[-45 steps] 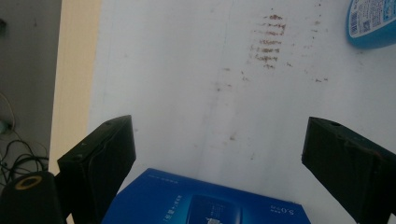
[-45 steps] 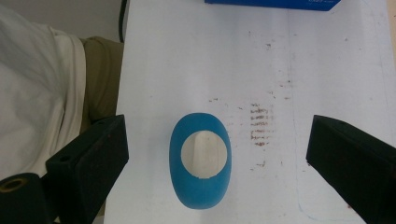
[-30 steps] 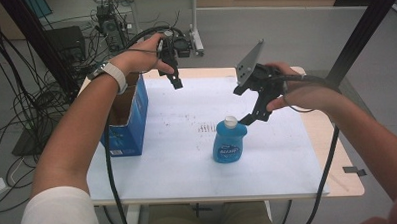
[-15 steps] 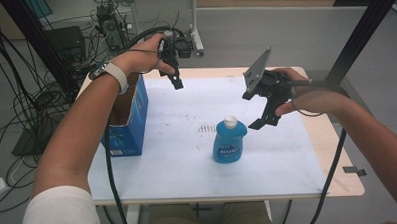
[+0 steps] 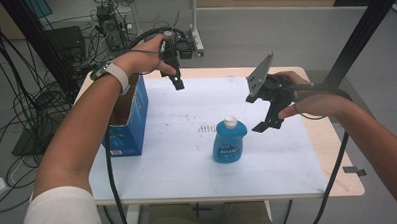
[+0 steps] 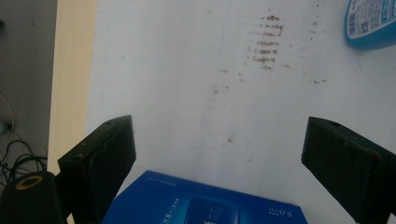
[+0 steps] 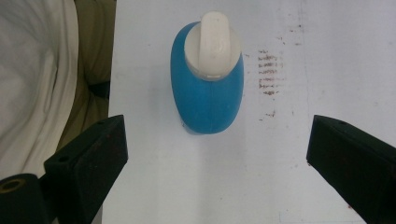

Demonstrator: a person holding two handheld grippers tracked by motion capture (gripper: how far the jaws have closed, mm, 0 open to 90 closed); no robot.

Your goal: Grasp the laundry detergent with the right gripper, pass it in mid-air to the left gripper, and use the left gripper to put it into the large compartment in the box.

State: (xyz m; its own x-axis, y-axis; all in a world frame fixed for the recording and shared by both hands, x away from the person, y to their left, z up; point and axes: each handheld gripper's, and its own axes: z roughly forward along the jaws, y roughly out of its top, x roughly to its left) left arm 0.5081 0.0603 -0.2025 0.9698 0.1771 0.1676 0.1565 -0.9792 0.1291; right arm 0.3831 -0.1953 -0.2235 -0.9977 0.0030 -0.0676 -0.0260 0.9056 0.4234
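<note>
A blue soap bottle (image 5: 229, 143) with a white cap stands upright on the white sheet mid-table. An open blue cardboard box (image 5: 129, 119) sits at the table's left side. My left gripper (image 5: 177, 81) hangs in the air past the box's far end, jaws open and empty. In the left gripper view the gripper (image 6: 219, 137) looks down on the box's edge (image 6: 205, 200), with the bottle (image 6: 371, 23) at the upper right. My right gripper (image 5: 267, 120) hovers just right of the bottle, open. In the right gripper view the gripper (image 7: 217, 137) has the bottle (image 7: 208, 88) ahead of its tips, apart from them.
A white sheet (image 5: 188, 167) covers most of the wooden table (image 5: 338, 152), with brown smudges (image 5: 204, 128) near the bottle. Cables (image 5: 16, 113) lie on the floor at the left. A black frame post (image 5: 364, 36) rises at the right.
My right gripper has shifted a little to the right and down, staying beside the bottle. The left gripper, the box and the bottle have not moved.
</note>
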